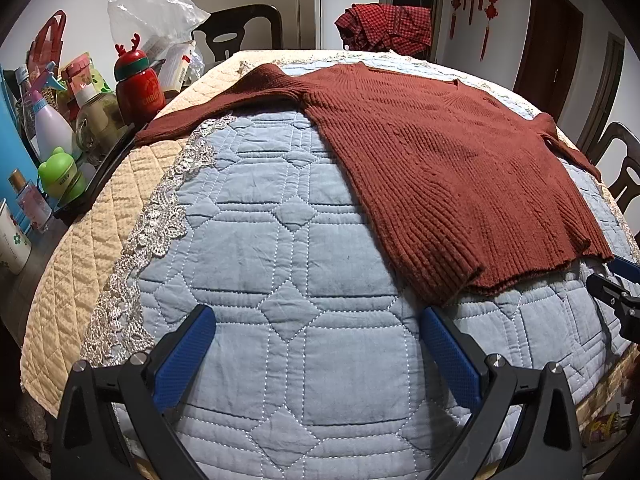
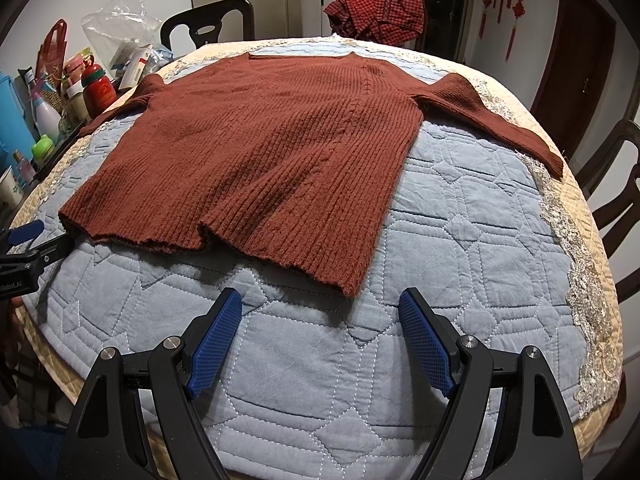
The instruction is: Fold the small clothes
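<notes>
A rust-brown ribbed knit sweater (image 1: 432, 156) (image 2: 256, 152) lies flat on a blue quilted cover (image 1: 280, 248) (image 2: 440, 216), both sleeves spread out to the sides and the hem toward me. My left gripper (image 1: 318, 316) is open, just short of the hem's left corner, with nothing between its blue pads. The right gripper (image 2: 320, 300) is open too, just short of the hem's right corner. Each gripper shows at the edge of the other's view, the right one (image 1: 616, 284) and the left one (image 2: 28, 248).
Bottles, a red reindeer flask (image 1: 138, 84), a green cup (image 1: 60, 174) and a plastic bag (image 1: 148, 12) crowd the table's left side. A red checked cloth (image 1: 384, 26) hangs over a chair at the far end. Dark chairs (image 2: 616, 200) stand to the right.
</notes>
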Tool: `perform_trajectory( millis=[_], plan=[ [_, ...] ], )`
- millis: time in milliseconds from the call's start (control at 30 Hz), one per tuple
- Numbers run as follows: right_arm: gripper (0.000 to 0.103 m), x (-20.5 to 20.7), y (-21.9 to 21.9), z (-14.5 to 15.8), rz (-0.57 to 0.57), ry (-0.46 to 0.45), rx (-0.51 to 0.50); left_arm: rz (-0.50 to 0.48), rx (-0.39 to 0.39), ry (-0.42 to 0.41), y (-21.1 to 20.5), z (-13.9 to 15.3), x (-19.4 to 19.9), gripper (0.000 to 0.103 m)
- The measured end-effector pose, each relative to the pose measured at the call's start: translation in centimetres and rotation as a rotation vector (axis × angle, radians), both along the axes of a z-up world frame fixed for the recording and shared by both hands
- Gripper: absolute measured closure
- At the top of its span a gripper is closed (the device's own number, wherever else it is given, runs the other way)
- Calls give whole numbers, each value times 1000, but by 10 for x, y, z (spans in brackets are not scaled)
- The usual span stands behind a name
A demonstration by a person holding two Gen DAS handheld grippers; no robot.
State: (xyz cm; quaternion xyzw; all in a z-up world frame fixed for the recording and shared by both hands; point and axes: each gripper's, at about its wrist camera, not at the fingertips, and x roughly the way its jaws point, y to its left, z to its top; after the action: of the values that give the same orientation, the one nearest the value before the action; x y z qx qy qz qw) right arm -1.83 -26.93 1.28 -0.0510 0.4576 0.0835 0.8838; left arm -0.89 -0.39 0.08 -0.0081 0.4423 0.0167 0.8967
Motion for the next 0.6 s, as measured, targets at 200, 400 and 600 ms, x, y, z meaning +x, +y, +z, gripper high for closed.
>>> perform_trajectory(
  millis=[200, 400, 600],
  plan=[
    [22, -1, 0, 1, -1, -6, 2, 0, 1, -1, 0, 0, 0, 0],
    [22, -1, 0, 3, -1, -7, 5, 2, 10, -10, -3, 1, -2, 0],
    [22, -1, 0, 4, -1, -5, 10, 0, 8, -5, -3, 1, -1, 0]
  ],
)
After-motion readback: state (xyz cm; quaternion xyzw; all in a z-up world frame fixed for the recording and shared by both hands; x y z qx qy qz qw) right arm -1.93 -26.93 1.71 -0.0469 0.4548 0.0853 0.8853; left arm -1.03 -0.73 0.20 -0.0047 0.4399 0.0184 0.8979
